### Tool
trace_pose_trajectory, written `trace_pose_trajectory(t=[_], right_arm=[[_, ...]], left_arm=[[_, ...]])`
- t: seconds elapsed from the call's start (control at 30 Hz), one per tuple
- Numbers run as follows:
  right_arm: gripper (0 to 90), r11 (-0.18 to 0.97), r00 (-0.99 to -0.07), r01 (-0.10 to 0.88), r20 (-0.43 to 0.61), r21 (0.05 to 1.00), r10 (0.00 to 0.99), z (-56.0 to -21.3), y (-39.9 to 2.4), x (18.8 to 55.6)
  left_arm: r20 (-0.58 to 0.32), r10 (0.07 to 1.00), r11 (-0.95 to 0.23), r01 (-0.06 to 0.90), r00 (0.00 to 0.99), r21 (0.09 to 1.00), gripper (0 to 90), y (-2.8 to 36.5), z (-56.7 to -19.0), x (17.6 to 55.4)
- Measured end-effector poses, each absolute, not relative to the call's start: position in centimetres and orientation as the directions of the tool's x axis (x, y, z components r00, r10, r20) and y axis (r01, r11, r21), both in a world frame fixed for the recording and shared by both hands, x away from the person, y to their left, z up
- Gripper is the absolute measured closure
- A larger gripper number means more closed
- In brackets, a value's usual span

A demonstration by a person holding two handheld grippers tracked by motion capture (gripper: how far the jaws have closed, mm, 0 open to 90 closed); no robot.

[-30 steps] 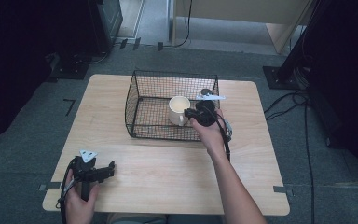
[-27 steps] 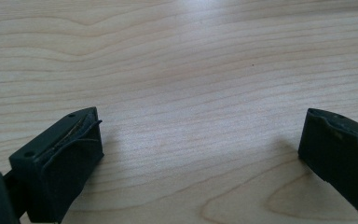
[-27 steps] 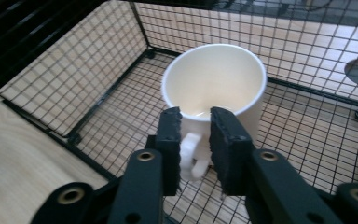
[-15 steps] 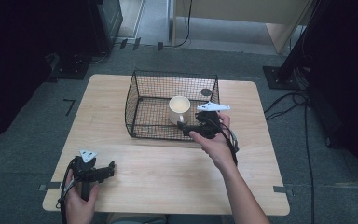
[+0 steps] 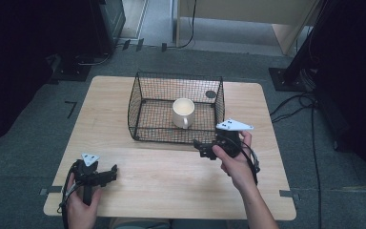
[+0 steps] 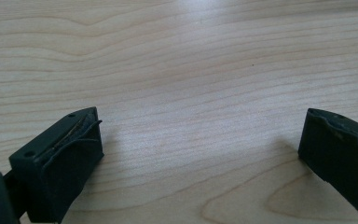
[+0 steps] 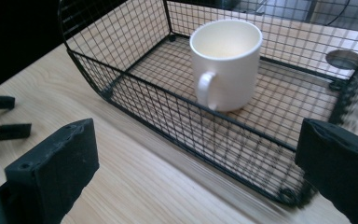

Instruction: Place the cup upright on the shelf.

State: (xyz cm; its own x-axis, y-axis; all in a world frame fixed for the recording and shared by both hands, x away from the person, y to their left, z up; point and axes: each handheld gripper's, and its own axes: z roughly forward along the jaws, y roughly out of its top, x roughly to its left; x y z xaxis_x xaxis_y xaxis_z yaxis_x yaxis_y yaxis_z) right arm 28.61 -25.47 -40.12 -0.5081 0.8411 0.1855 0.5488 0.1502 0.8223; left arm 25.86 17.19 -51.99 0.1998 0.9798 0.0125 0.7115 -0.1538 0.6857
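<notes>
a black wire basket (image 5: 145, 107) sits on the far middle of the wooden counter (image 5: 171, 176). a white mug (image 5: 183, 112) stands upright inside it, toward the right half, with its handle turned to the near side. in the right gripper view the mug (image 7: 226, 60) shows through the mesh, and its inside looks empty as far down as you can see. a small dark round thing (image 5: 210, 94) shows by the far right corner of the basket. it is too small to tell what it is, or if it lies in the basket or behind it.

the right gripper (image 5: 204, 149) is held in the person's right hand (image 5: 233, 162), just outside the near right corner of the basket and close to the wire. its jaws are spread wide apart with nothing between them. in its own view both jaws are cut off at the bottom edge.

the left gripper (image 5: 109, 172) is in the left hand (image 5: 81, 200) at the near left corner of the counter, well apart from the basket. its jaws are spread wide too, and its own view shows bare wood between them. the right jaw there is partly cut off by the edge. the left hand is partly cut off by the bottom of the high view.
</notes>
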Motion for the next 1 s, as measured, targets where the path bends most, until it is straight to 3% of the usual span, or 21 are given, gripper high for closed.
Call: trace_pose_trajectory(t=[1.0], right_arm=[[0.0,0.093,-0.387,0.587,0.178,0.805,0.905,-45.3,-33.6,24.2]], left_arm=[[0.014,0.979,-0.156,0.713,0.202,0.684,0.0,17.2,-52.0,25.9]])
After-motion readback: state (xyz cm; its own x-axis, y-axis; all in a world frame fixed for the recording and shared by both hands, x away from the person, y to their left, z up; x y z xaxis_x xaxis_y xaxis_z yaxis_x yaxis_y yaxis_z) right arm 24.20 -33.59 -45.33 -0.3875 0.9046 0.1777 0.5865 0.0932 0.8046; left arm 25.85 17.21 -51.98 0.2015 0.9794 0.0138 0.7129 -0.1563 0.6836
